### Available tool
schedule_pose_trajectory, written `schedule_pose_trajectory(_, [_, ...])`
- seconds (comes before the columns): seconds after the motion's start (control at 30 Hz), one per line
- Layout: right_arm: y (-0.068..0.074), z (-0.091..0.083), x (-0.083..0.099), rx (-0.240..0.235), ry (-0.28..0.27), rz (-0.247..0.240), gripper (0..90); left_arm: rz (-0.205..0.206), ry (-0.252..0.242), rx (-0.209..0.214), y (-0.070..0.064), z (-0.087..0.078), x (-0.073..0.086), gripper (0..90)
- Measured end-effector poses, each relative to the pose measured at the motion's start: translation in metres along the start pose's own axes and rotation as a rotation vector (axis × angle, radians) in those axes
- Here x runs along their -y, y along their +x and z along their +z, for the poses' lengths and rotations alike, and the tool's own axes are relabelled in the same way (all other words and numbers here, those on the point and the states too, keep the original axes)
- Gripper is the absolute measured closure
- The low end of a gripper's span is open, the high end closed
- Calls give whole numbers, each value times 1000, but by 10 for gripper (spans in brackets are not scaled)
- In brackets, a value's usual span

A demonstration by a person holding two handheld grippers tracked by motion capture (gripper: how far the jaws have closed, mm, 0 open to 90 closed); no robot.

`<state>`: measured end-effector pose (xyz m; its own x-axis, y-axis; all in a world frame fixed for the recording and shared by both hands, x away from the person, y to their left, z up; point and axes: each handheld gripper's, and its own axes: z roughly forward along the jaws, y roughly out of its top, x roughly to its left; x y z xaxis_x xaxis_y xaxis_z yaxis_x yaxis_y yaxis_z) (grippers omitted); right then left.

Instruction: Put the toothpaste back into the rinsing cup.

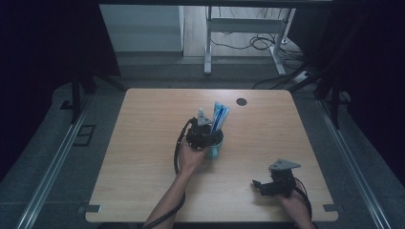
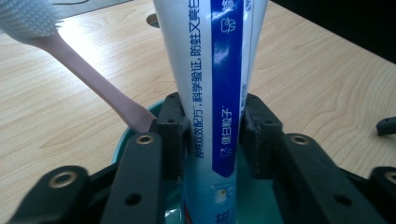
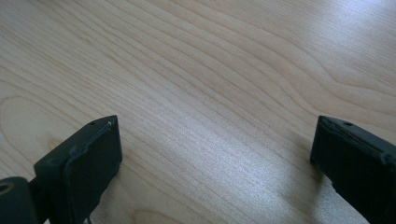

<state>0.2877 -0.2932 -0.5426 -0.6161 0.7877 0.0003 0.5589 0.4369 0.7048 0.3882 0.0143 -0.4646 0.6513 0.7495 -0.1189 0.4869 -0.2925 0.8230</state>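
Gripping the upright toothpaste tube (image 2: 212, 84) inside the teal cup (image 1: 216, 149), left claw (image 2: 210, 135) is clamped across its long axis. Right claw (image 3: 215, 154) rests open, well apart from the cup.

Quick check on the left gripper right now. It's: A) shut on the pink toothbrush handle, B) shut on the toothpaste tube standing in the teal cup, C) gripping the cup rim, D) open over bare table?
B. In the left gripper view, the left gripper has both jaws pressed against the sides of the toothpaste tube, which stands in the teal cup; the pink toothbrush leans free beside it.
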Motion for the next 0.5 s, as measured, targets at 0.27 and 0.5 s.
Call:
schedule_pose_trajectory(0.27, [0, 0, 0, 0, 0, 0, 21, 21, -4, 1, -4, -5, -3, 508])
schedule_pose_trajectory(0.5, [0, 0, 0, 0, 0, 0, 21, 29, -14, 2, -8, -11, -4, 412])
